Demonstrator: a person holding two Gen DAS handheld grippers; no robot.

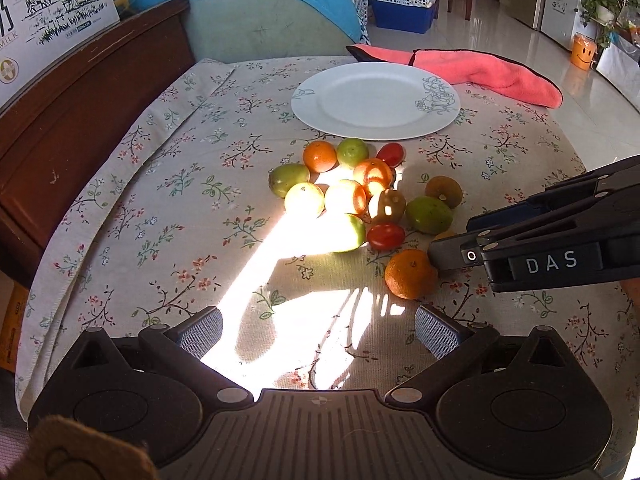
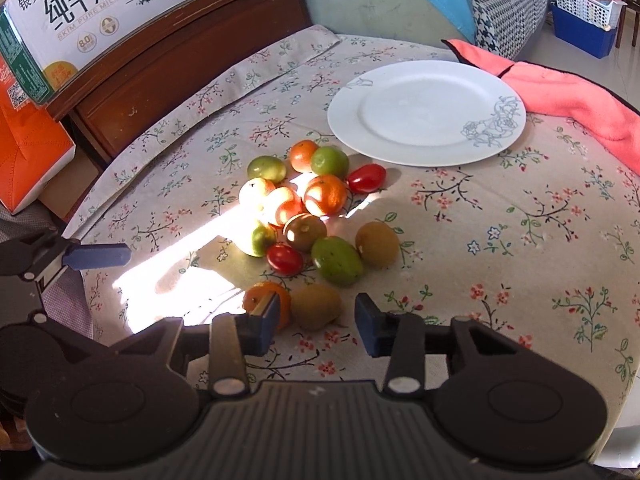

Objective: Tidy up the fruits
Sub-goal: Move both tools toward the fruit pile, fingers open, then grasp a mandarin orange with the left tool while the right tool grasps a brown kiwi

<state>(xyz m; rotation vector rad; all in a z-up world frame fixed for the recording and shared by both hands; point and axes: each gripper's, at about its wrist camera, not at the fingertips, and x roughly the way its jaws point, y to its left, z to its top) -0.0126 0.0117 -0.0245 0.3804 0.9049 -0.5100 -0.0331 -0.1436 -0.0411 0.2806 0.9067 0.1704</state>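
A pile of oranges, green fruits, kiwis and cherry tomatoes (image 1: 352, 196) lies on the flowered tablecloth, just in front of an empty white plate (image 1: 376, 100) (image 2: 426, 112). In the right wrist view my right gripper (image 2: 318, 318) is low over the near edge of the pile. A brown kiwi (image 2: 316, 306) sits between its blue pads, with a small gap on each side. Its left pad stands in front of an orange (image 2: 266, 300) (image 1: 410, 274). My left gripper (image 1: 318, 332) hangs wide open over bare cloth, nothing between its fingers.
A pink towel (image 1: 500, 76) (image 2: 580, 96) lies behind the plate at the table's far right. A dark wooden board (image 1: 80, 120) and a milk carton (image 2: 80, 12) stand along the left side. A green fruit (image 2: 336, 260) and a tomato (image 2: 285, 258) lie just beyond the kiwi.
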